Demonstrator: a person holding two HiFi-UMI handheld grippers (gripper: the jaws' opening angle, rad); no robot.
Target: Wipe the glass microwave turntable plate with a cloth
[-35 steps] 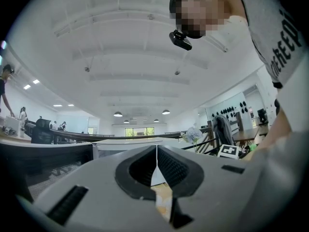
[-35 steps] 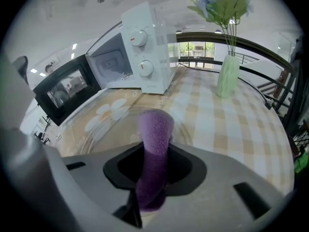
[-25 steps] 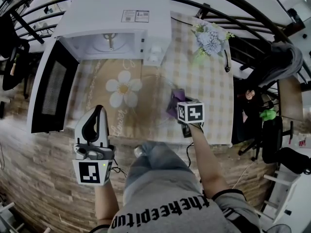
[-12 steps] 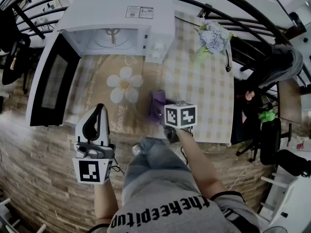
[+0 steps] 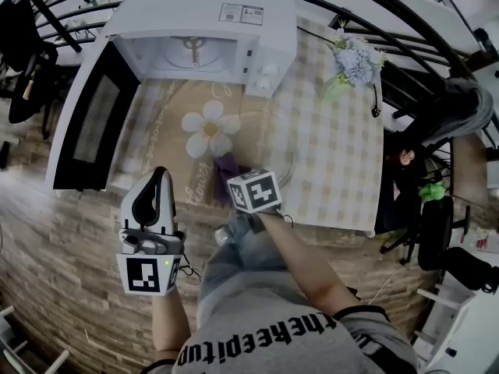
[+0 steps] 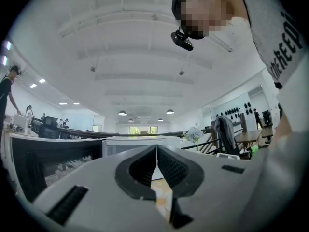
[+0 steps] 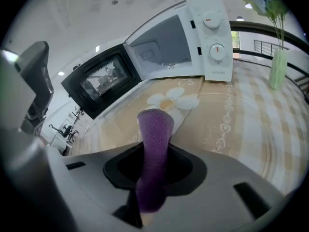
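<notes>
The glass turntable plate [image 5: 273, 153] lies flat on the flowered tablecloth in front of the microwave; it is clear, so only its faint rim shows, also in the right gripper view [image 7: 263, 146]. My right gripper [image 5: 231, 171] is shut on a purple cloth [image 5: 227, 164] [image 7: 154, 149] and presses it down near the plate's left side, close to the table's front edge. My left gripper [image 5: 158, 176] [image 6: 156, 154] is shut on nothing and is held upright off the table's front left, away from the plate.
A white microwave [image 5: 210, 22] stands at the back of the table, its door [image 5: 90, 127] swung open to the left. A vase of flowers [image 5: 355, 59] stands at the back right. A dark railing and a chair [image 5: 460, 104] lie beyond the table's right side.
My right gripper has swept the purple cloth leftward across the plate and toward the table's front edge. The left gripper has stayed where it was.
</notes>
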